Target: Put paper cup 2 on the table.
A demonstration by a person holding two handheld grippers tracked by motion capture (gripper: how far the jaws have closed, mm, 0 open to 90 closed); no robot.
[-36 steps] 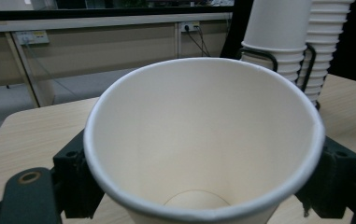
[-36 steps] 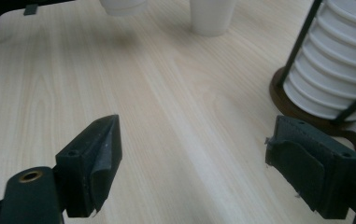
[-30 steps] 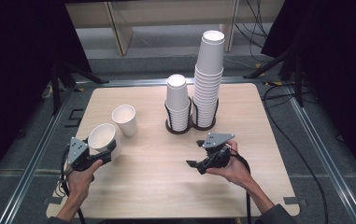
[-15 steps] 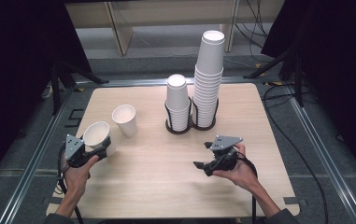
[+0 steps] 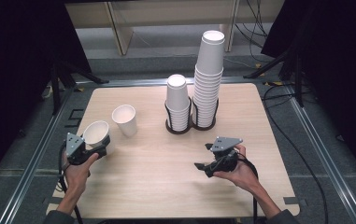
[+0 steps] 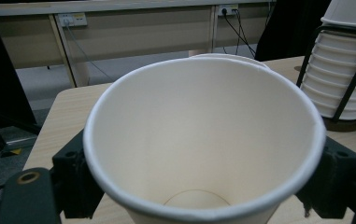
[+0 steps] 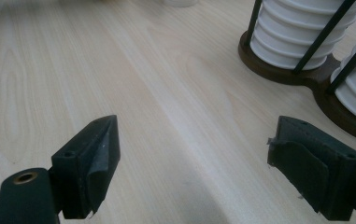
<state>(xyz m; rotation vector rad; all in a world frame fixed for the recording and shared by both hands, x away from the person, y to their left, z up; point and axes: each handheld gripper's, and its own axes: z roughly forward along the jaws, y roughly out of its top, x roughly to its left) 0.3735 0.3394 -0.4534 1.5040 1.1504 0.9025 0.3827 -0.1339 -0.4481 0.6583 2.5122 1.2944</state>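
Cups first, from the high view: my left gripper (image 5: 98,151) sits at about eight o'clock on the table (image 5: 166,186), its jaws closed on the sides of a paper cup (image 5: 96,134) that tilts with its mouth toward me. A second cup (image 5: 124,119) stands upright just beside it, toward one o'clock. The rack (image 5: 189,125) near twelve o'clock holds a short stack (image 5: 177,100) and a tall stack (image 5: 208,77). My right gripper (image 5: 202,166) hovers at about five o'clock, well apart from the cups, pointing left.

Left gripper view: the cup (image 6: 203,140) sits between my two jaws, which press on its wall at either side, rim still round. The second cup's rim (image 6: 222,57) peeks over it at twelve o'clock; the rack (image 6: 348,70) stands at two o'clock.

Right gripper view: my jaws stand wide apart over bare table (image 7: 166,116), holding nothing. The rack (image 7: 306,70) lies at one o'clock.
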